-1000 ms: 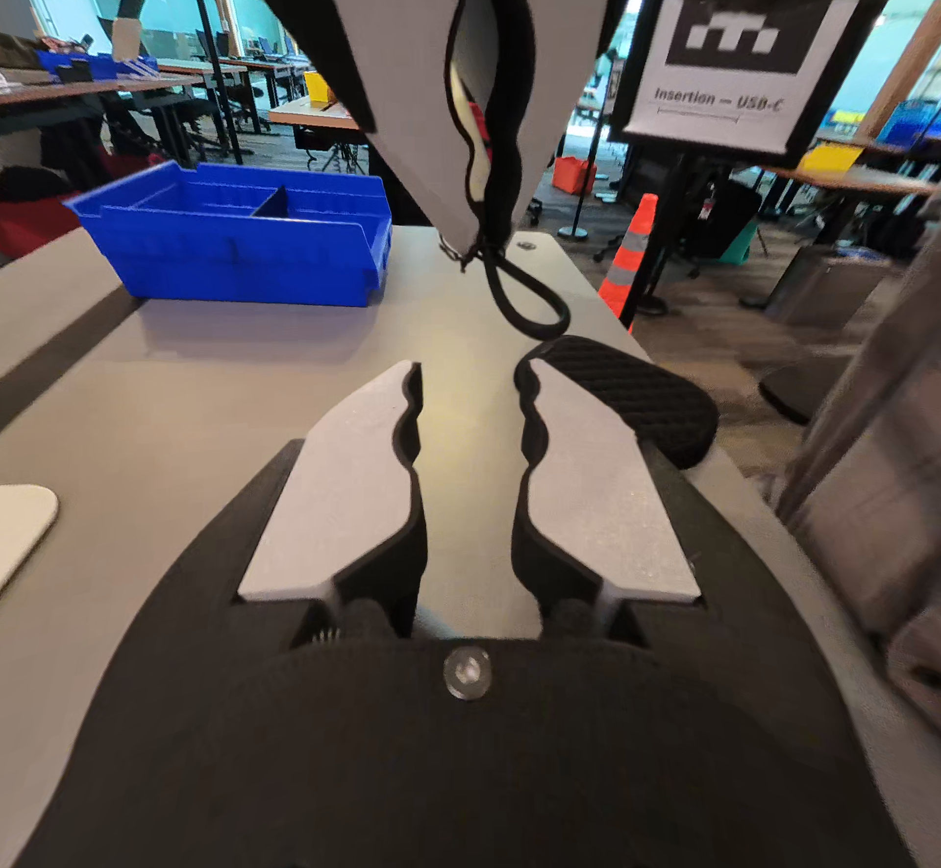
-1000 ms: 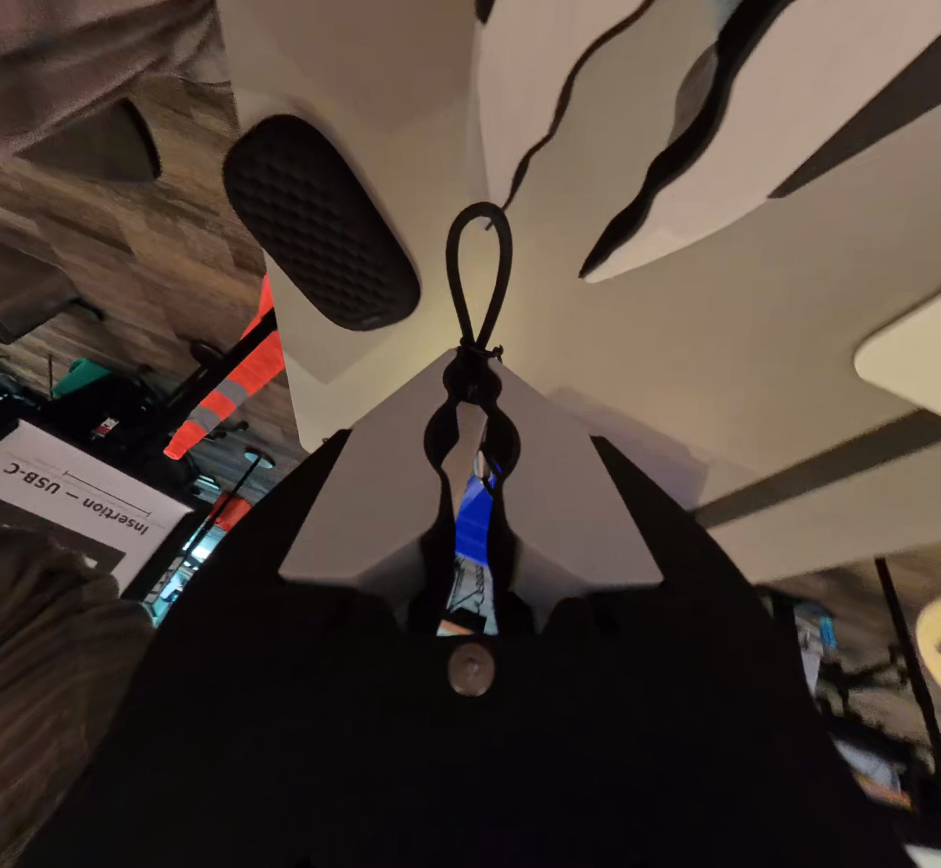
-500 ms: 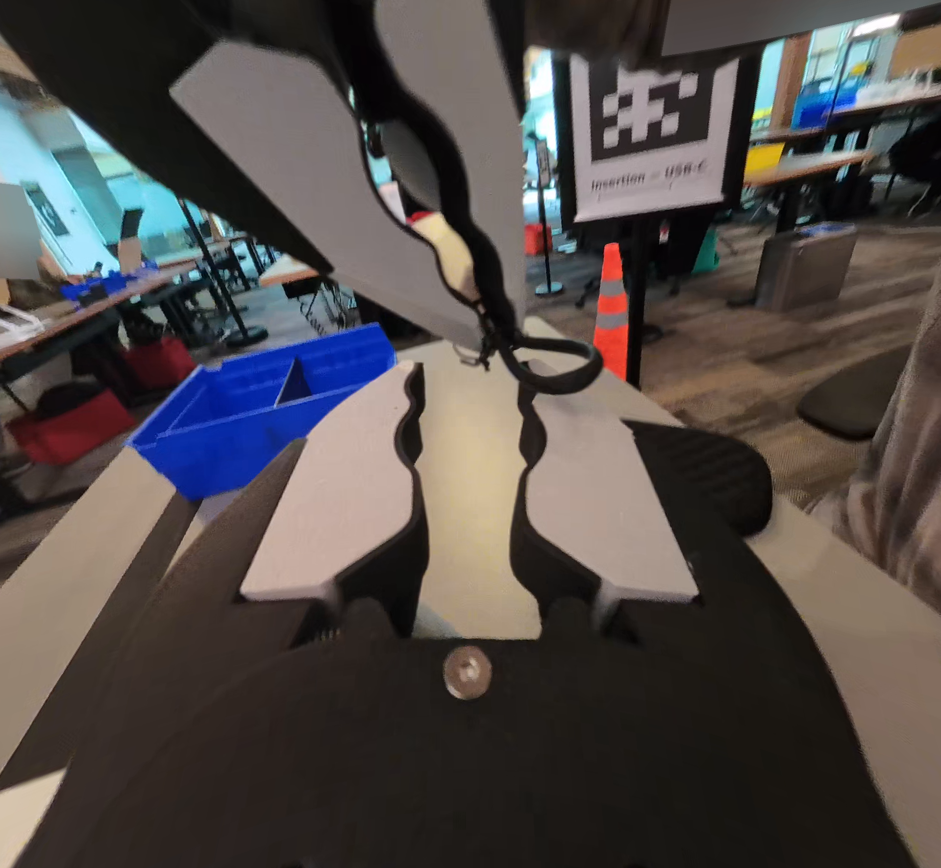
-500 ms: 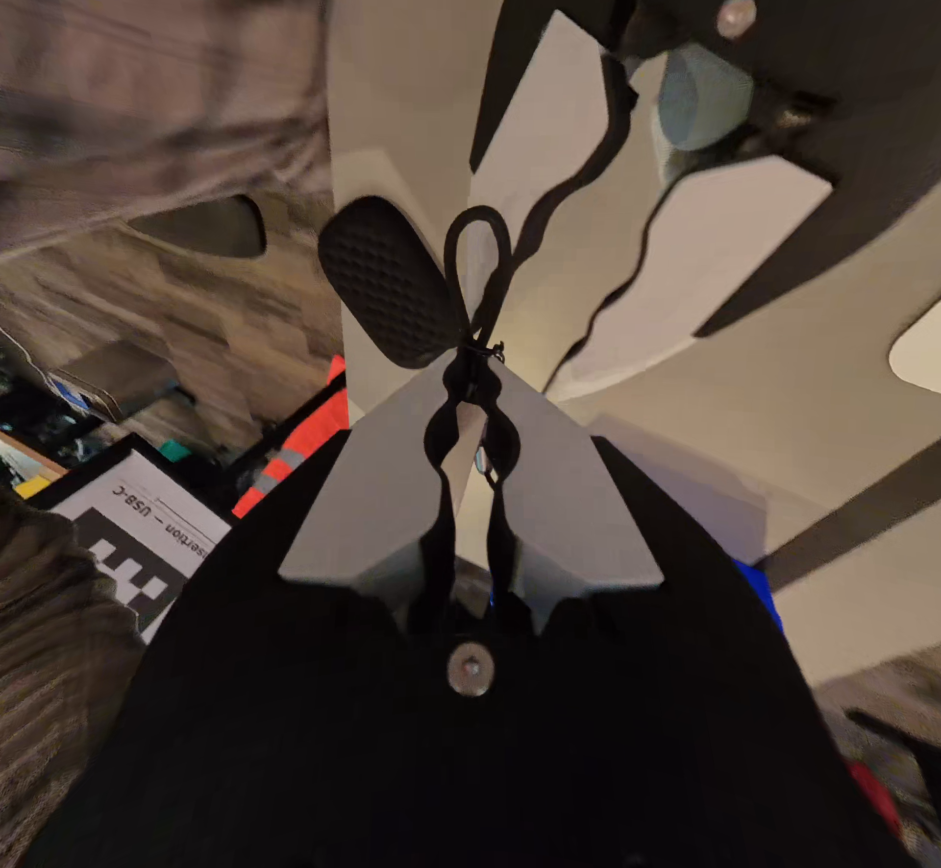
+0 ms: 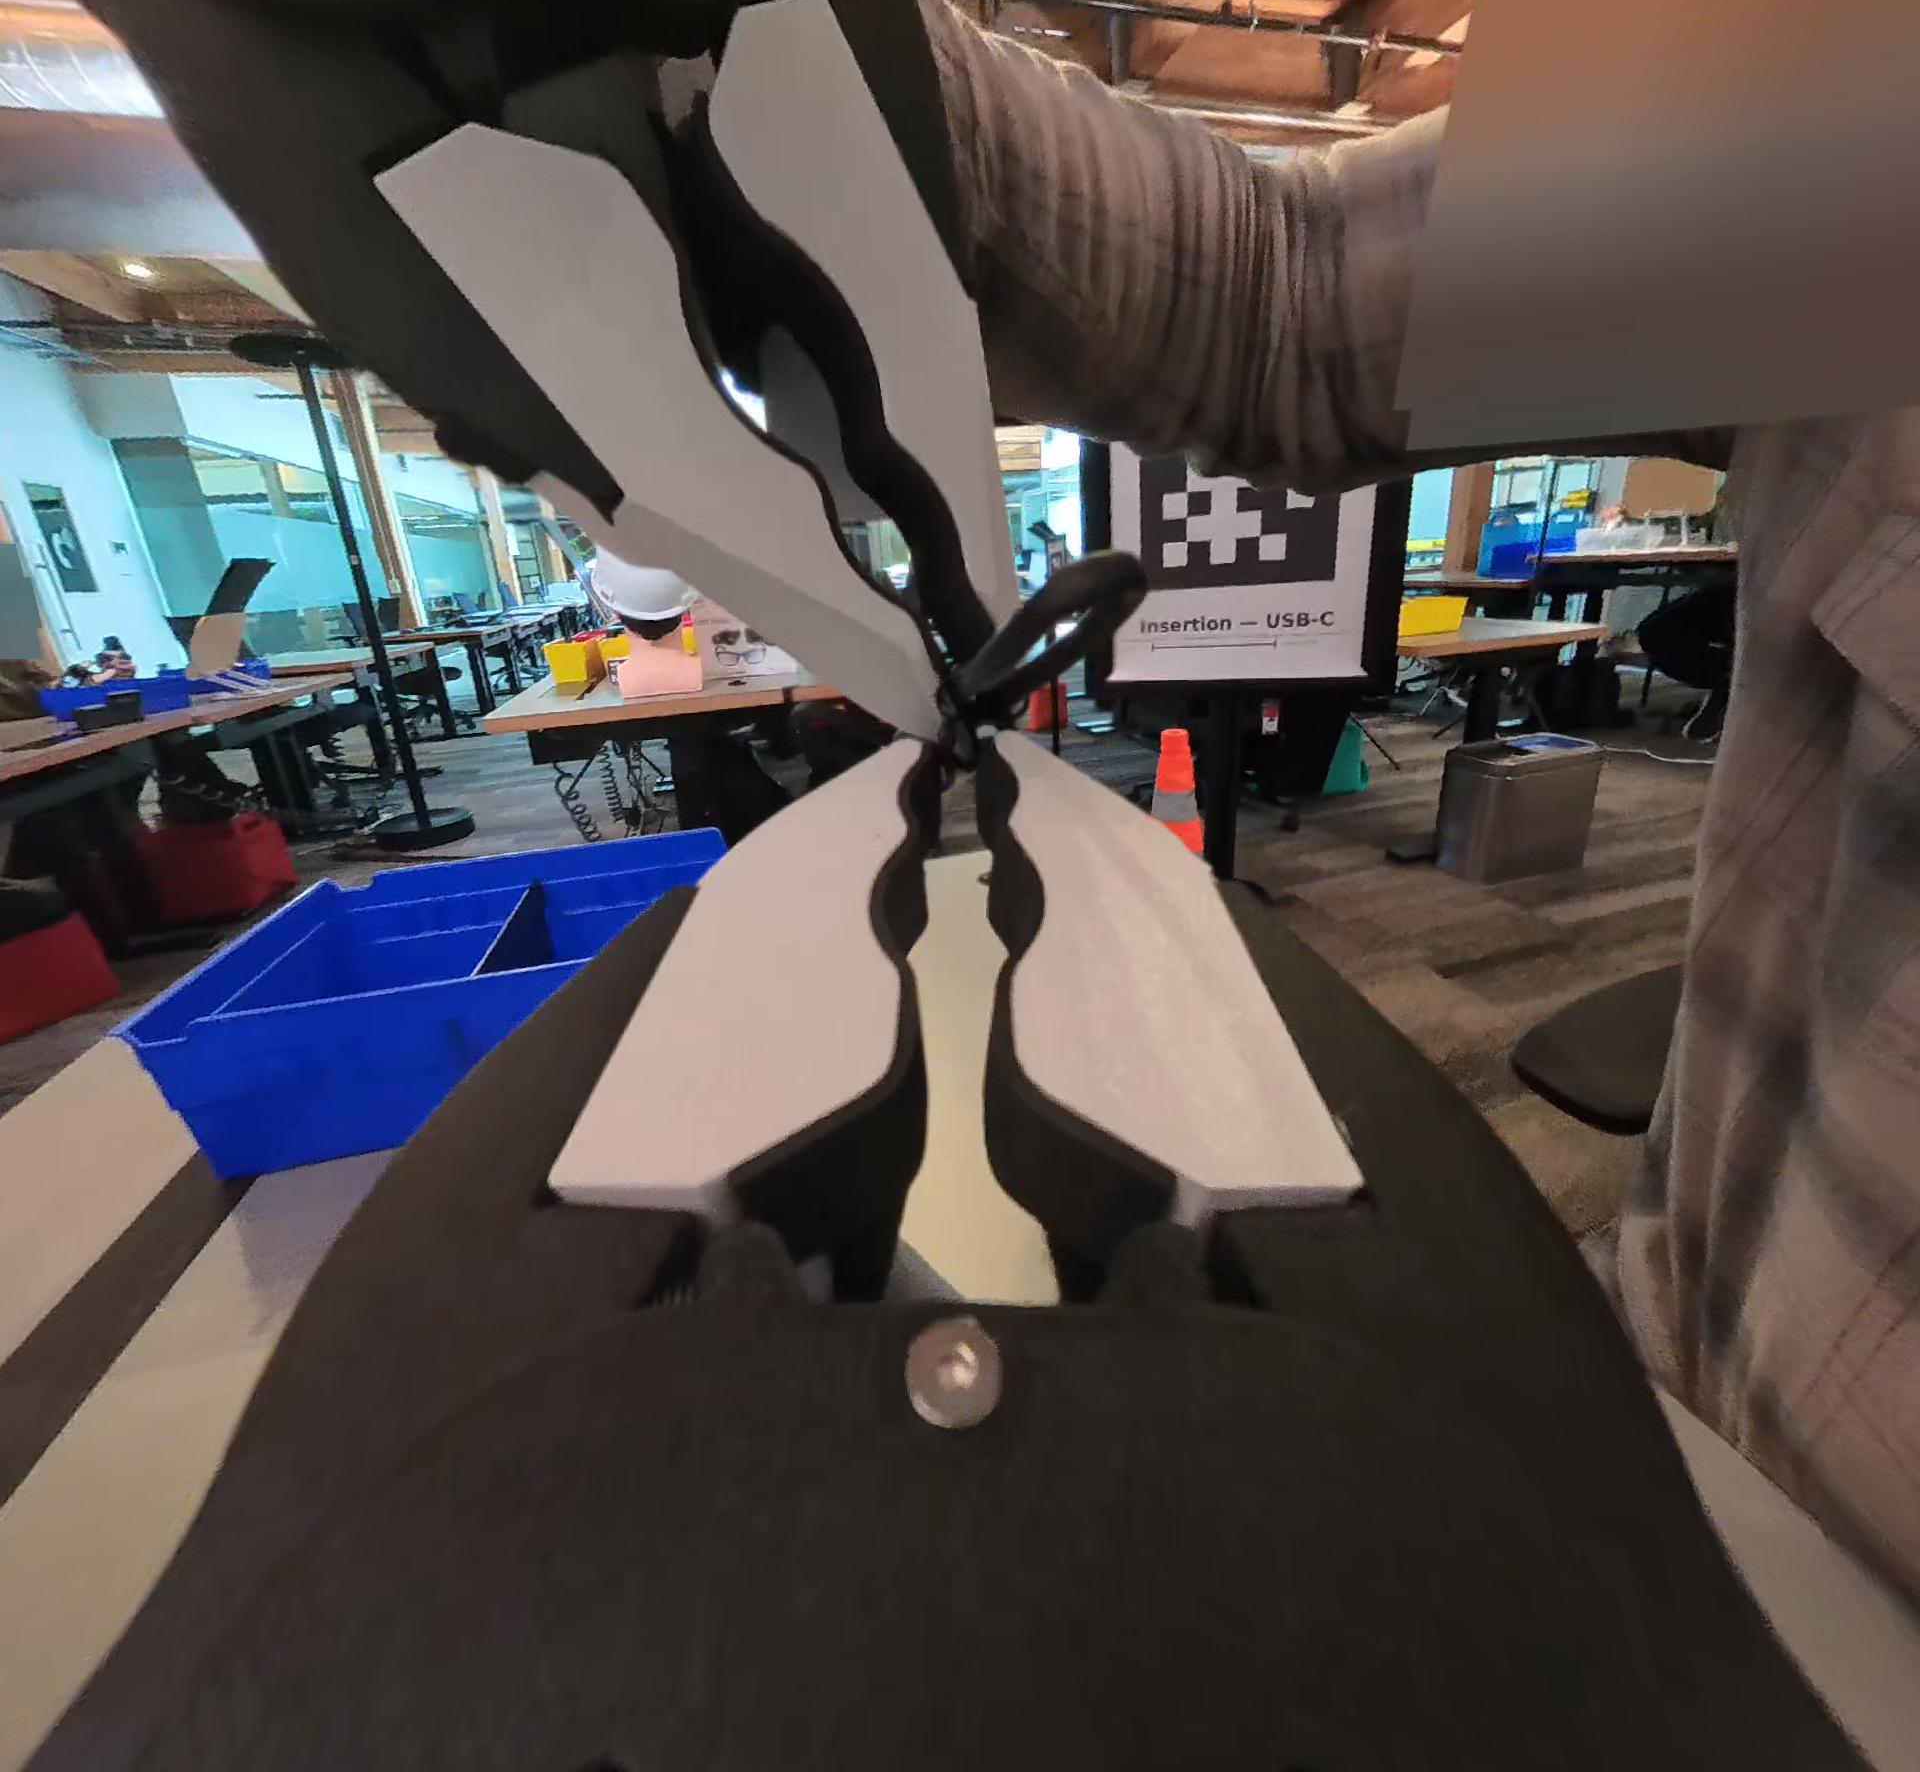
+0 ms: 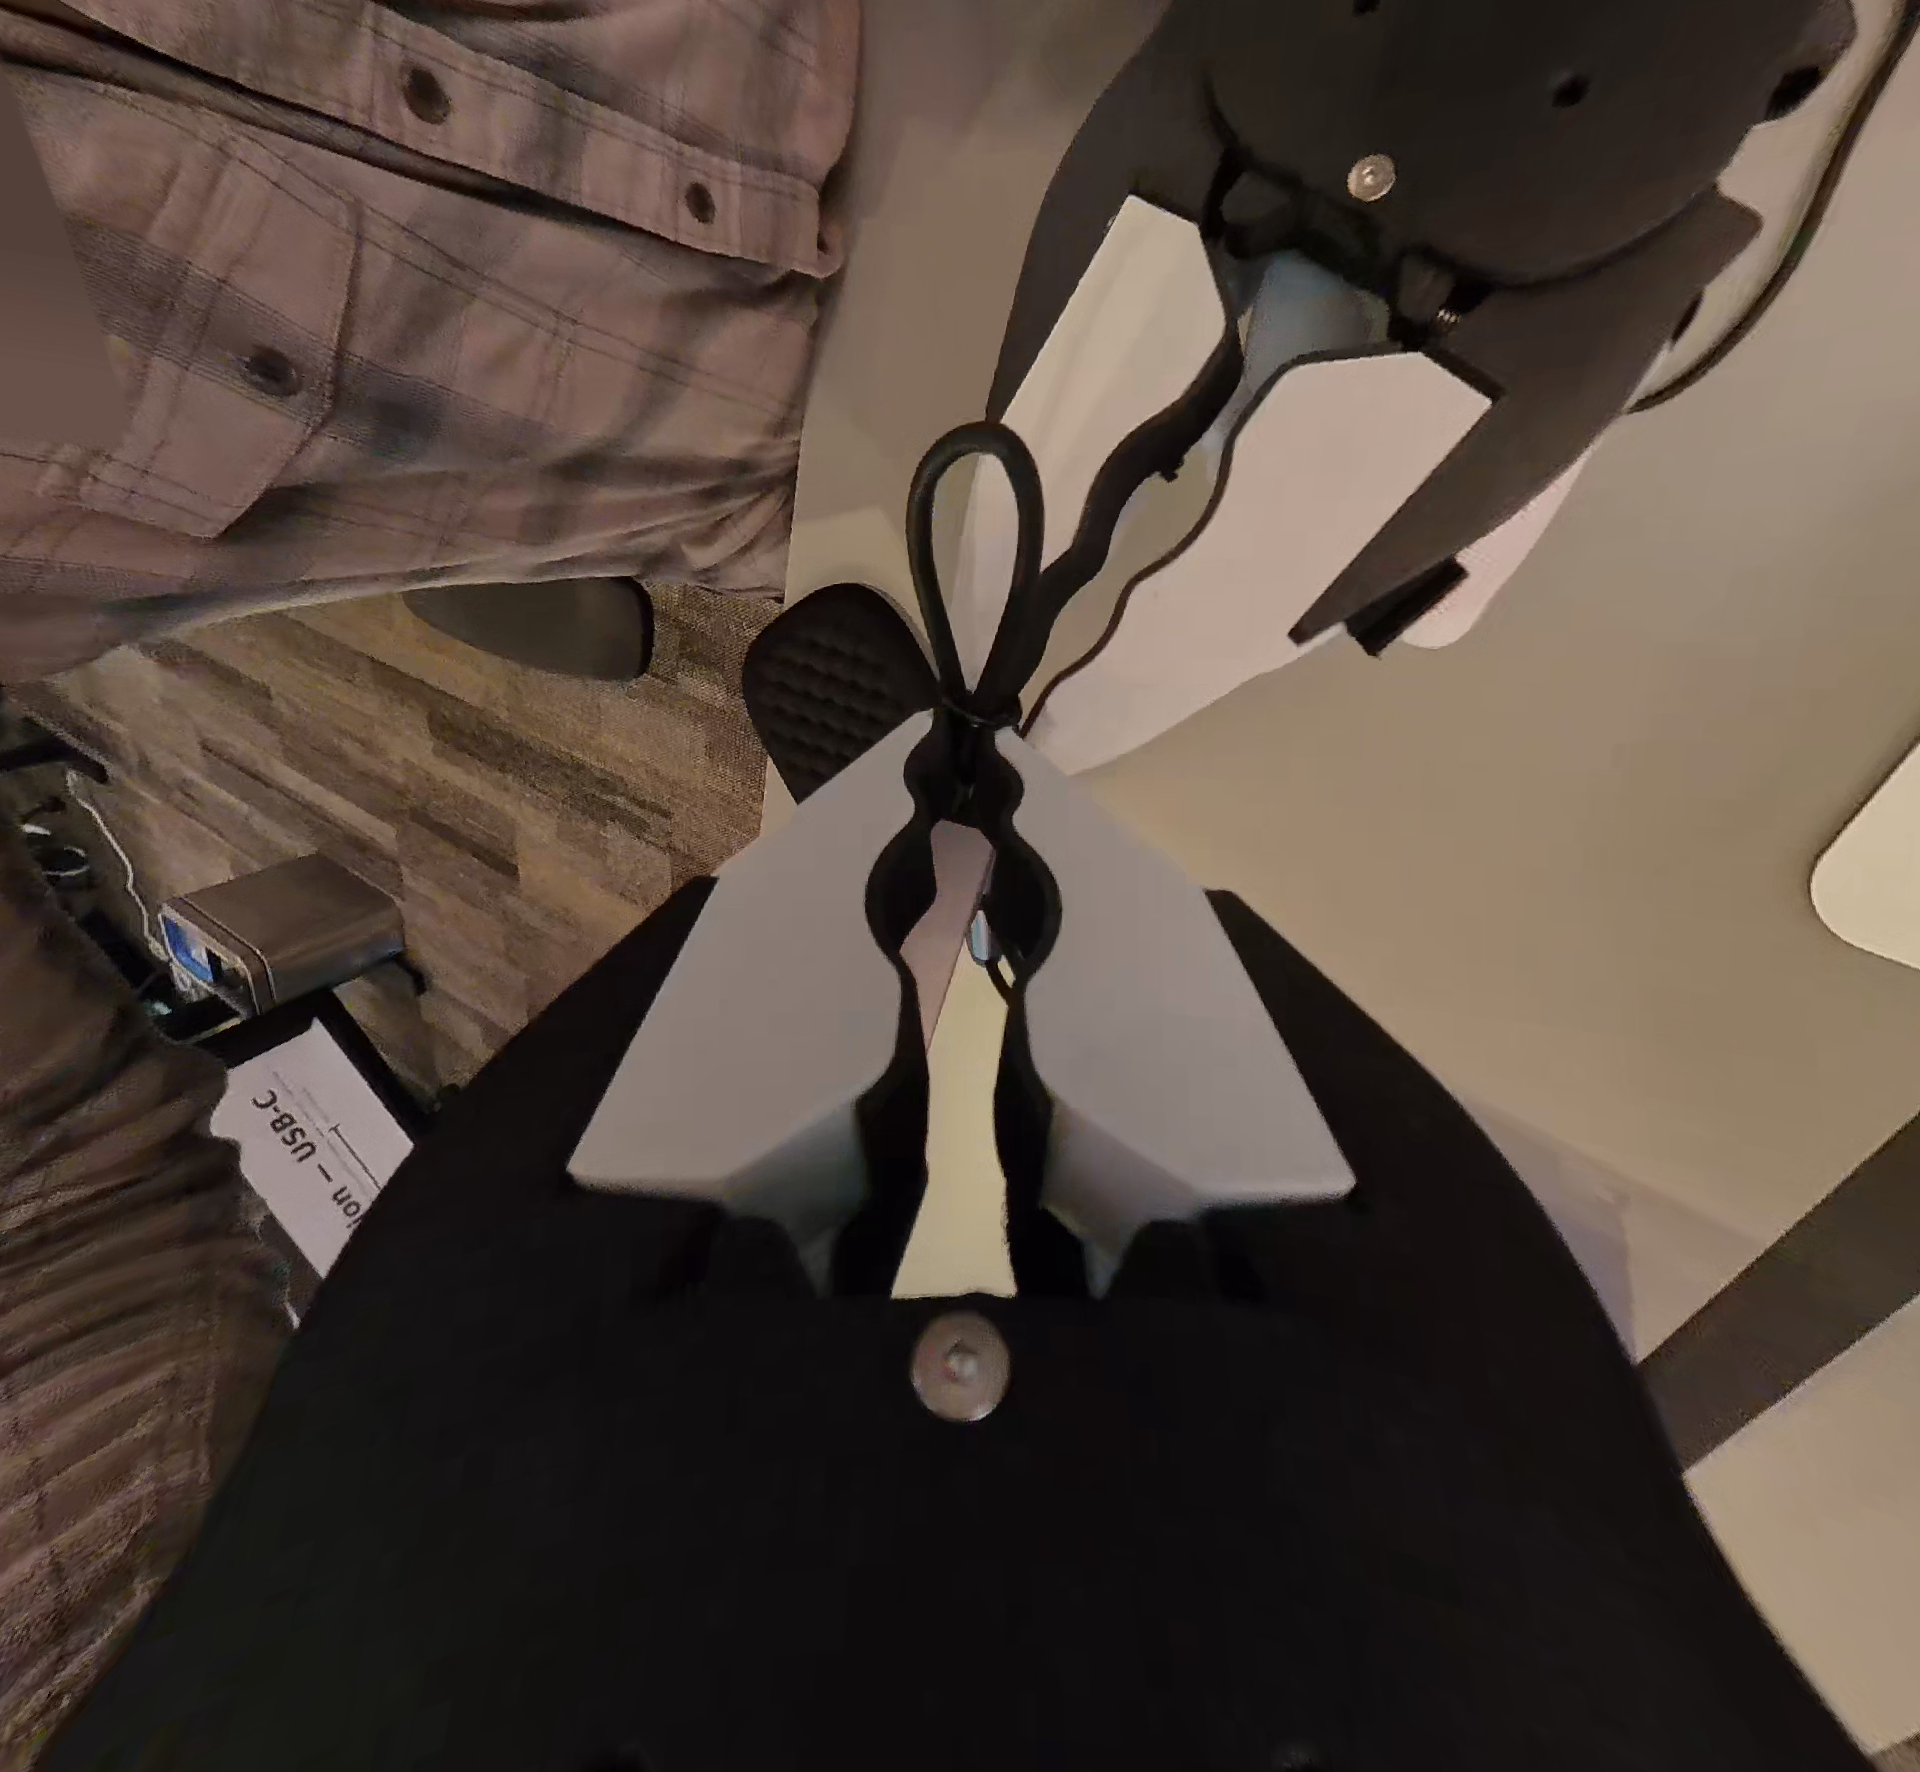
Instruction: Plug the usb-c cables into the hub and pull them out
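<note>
The right gripper [image 6: 961, 766] clamped a tied black cable [image 6: 971, 569] loop tip-to-tip with the left gripper [image 5: 961, 756] (narrowly parted, apparently holding nothing), above the table [image 6: 1403, 891]; the loop ran straight ahead. No hub was visible.

Bin [image 5: 416, 984] on table [image 5: 94, 1473], left

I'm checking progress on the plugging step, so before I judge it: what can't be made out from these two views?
- Hub: in neither view, so plug state is unknown.
- Cable connector: the right claw is shut on a tied black cable loop; its fingers hide the rest.
- Left claw: tips almost closed at the cable tie; contact unclear.
- Blue bin: contents partly hidden by the claw body, left wrist view.
</note>
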